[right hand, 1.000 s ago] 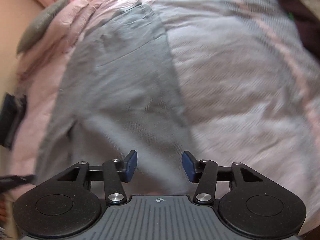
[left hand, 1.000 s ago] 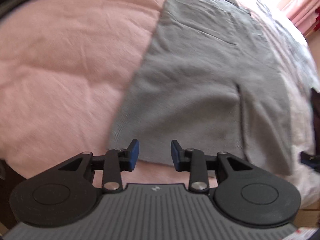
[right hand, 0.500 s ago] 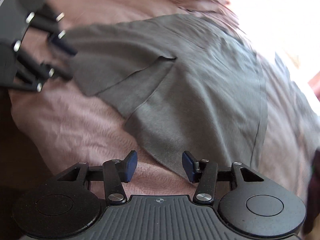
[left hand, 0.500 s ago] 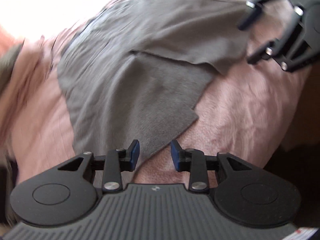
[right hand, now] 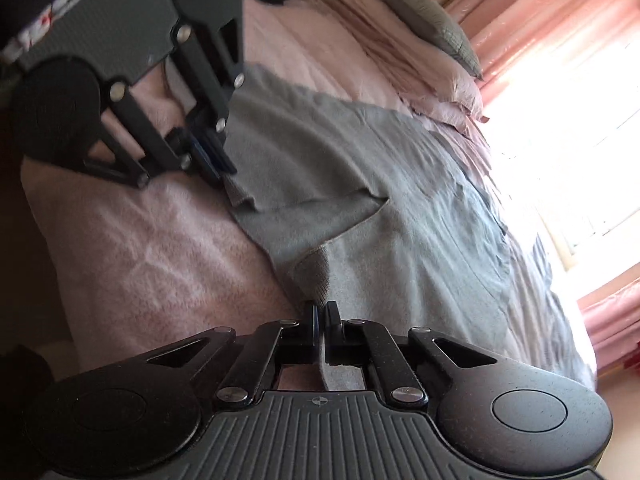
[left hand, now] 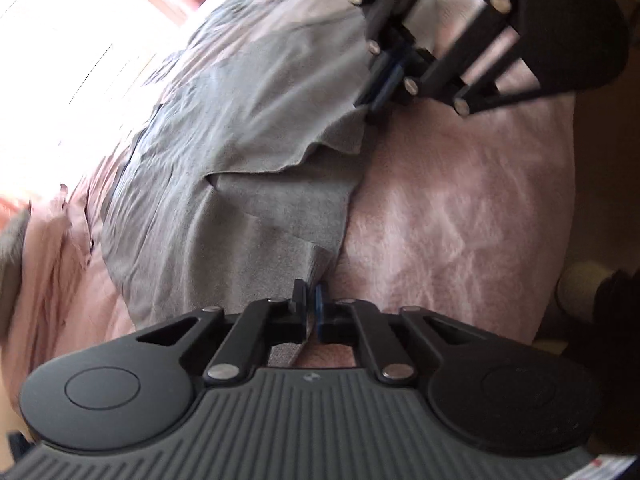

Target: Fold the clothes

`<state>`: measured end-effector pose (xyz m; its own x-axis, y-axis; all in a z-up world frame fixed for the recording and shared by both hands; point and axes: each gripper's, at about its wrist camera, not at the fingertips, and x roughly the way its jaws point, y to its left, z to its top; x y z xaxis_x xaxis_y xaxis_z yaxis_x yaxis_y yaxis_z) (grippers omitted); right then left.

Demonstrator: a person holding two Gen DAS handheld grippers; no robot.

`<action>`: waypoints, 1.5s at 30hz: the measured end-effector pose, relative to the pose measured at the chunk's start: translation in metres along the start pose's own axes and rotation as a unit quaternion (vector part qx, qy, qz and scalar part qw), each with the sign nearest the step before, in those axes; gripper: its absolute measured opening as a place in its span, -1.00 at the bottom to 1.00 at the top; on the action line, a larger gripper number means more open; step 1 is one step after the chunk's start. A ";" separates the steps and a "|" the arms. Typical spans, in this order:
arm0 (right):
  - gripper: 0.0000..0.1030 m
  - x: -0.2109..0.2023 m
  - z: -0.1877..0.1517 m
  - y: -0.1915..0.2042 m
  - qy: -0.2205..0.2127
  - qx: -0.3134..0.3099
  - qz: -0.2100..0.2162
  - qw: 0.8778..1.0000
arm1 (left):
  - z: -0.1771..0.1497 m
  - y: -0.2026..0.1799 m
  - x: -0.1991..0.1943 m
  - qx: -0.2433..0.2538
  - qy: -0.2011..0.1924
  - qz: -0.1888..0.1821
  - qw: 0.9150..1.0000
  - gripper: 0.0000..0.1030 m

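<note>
Through the left wrist camera, the left claw (left hand: pixel 311 300) is sitting at the bottom of the picture with its two fingers pressed together, clenching the near corner of the grey garment (left hand: pixel 224 184). The cloth is running up and to the left from that pinch, lying spread over the pink bed cover (left hand: pixel 448 216). A slit is showing in the garment's near edge, partway between the two claws, with one flap overlapping the other. At the top right, the right claw (left hand: pixel 386 80) is reaching in from above, its blue-padded fingers closed on the other corner of the same edge, which is wrinkling under the grip. Bright window light is washing out the upper left.

Through the right wrist camera, the right claw (right hand: pixel 321 316) is lying at the bottom centre, fingers shut tight on a rolled corner of the grey garment (right hand: pixel 380 208); a strip of the fabric is showing below the fingers, between the claw's arms. The garment is stretching away to the right, flat on the pink bed cover (right hand: pixel 152 256). At the upper left, the left claw (right hand: pixel 212 156) is gripping the far corner of that edge. A grey pillow (right hand: pixel 424 20) is resting at the head of the bed, beside pink curtains (right hand: pixel 552 12).
</note>
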<state>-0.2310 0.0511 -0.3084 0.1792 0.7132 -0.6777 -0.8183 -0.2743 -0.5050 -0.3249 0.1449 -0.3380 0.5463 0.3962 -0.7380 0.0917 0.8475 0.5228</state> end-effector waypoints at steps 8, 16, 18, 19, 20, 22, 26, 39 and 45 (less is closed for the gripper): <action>-1.00 -0.005 -0.002 0.003 0.003 0.010 0.070 0.997 | 0.018 0.009 -0.010 -0.048 -0.011 -0.019 0.999 -0.99; -1.00 -0.003 -0.012 0.013 0.009 -0.038 0.111 0.993 | 0.029 -0.016 -0.010 -0.018 -0.021 -0.038 0.999 -1.00; -1.00 0.015 -0.019 0.026 0.027 -0.074 0.113 0.990 | 0.026 -0.033 0.007 0.023 0.003 -0.040 0.999 -1.00; -1.00 0.018 -0.016 0.026 0.034 -0.061 0.114 0.991 | 0.026 -0.038 0.011 0.043 0.009 -0.035 0.998 -1.00; -1.00 0.019 -0.013 0.023 0.042 -0.044 0.116 0.991 | 0.027 -0.039 0.013 0.050 0.015 -0.033 0.998 -0.98; -0.92 0.016 -0.009 0.015 0.056 -0.009 0.125 0.991 | 0.029 -0.031 0.013 0.013 0.022 -0.040 0.999 -0.95; -0.10 -0.008 -0.017 -0.022 0.067 0.129 0.146 0.979 | 0.024 0.007 -0.010 -0.140 0.022 -0.079 0.987 -0.61; -0.03 -0.011 -0.157 -0.170 0.102 0.610 0.071 0.783 | -0.133 0.137 -0.038 -0.594 0.060 -0.038 0.801 -0.28; -0.93 -0.013 -0.174 -0.183 0.079 0.668 0.115 0.731 | -0.143 0.134 -0.017 -0.679 0.073 -0.073 0.727 -1.00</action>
<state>0.0112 -0.0207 -0.3003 -0.0718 0.6354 -0.7689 -0.6200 0.5754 0.5334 -0.4406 0.3021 -0.3167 0.5102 0.2165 -0.8323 -0.8205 0.4126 -0.3956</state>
